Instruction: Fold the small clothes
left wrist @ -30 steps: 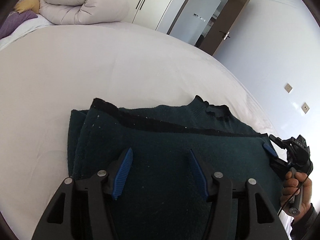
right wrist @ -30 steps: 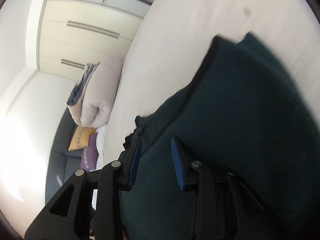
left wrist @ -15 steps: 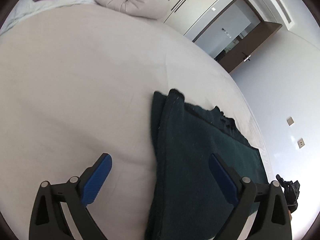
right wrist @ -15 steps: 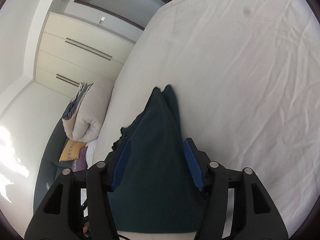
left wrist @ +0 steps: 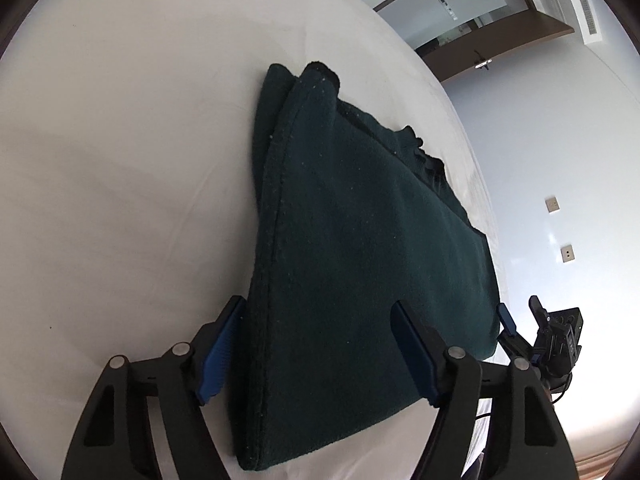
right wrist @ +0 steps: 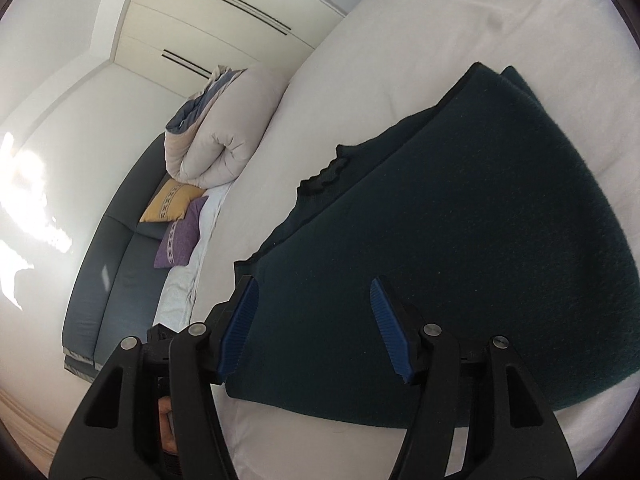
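Note:
A dark green knitted garment (left wrist: 360,264) lies folded on the white bed (left wrist: 120,160); it also shows in the right wrist view (right wrist: 460,240). My left gripper (left wrist: 320,348) is open, its blue pads astride the garment's near left corner, gripping nothing. My right gripper (right wrist: 316,328) is open over the garment's near edge at the other side, also gripping nothing. The right gripper also shows at the right edge of the left wrist view (left wrist: 504,320).
A rolled duvet (right wrist: 224,132), a yellow cushion (right wrist: 170,200) and a purple cushion (right wrist: 180,236) lie at the bed's head by a dark headboard (right wrist: 116,264). White wardrobe doors (right wrist: 224,20) and an open door (left wrist: 480,40) stand beyond.
Both grippers have swung about and come in low at the garment's near edge. The left jaws have narrowed from wide open to astride the left corner. The garment lies as before.

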Available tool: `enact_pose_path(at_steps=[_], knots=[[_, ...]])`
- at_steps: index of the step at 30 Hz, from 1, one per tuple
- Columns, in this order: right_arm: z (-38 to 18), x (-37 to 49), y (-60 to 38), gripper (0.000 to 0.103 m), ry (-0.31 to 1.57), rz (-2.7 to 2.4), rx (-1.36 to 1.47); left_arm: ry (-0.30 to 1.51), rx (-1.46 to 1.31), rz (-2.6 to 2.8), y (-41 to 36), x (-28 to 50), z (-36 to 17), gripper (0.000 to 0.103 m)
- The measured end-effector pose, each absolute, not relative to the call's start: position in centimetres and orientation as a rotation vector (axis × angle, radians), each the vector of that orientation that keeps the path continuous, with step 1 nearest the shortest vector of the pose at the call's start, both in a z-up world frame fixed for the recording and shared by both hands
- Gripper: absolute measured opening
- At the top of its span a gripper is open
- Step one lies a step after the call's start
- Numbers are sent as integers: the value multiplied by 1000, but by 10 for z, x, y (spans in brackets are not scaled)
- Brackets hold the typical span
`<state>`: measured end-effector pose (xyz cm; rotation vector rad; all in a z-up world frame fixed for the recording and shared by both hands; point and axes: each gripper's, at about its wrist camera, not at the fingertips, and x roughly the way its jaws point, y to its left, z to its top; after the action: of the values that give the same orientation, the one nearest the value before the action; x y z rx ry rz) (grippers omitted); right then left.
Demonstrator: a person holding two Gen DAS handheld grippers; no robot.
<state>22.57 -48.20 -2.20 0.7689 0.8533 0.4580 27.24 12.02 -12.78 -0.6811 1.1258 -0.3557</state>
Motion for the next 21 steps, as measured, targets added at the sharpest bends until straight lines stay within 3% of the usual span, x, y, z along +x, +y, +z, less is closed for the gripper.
enact_pose_path(at_steps=[3, 5, 8, 14, 21], knots=[[-18, 225, -471, 58, 872, 464, 764, 1158, -707, -332, 127, 272, -129, 57], [-18, 228, -463, 58, 885, 470, 758, 1178, -739, -315, 135, 270, -134, 30], [-20, 232, -461, 58, 900, 485, 737, 1191, -790, -333, 142, 268, -142, 18], [-16, 238, -448, 58, 932, 509, 719, 1163, -901, -354, 157, 256, -146, 11], [-35, 266, -435, 58, 986, 524, 751, 1100, -925, -373, 149, 254, -122, 9]])
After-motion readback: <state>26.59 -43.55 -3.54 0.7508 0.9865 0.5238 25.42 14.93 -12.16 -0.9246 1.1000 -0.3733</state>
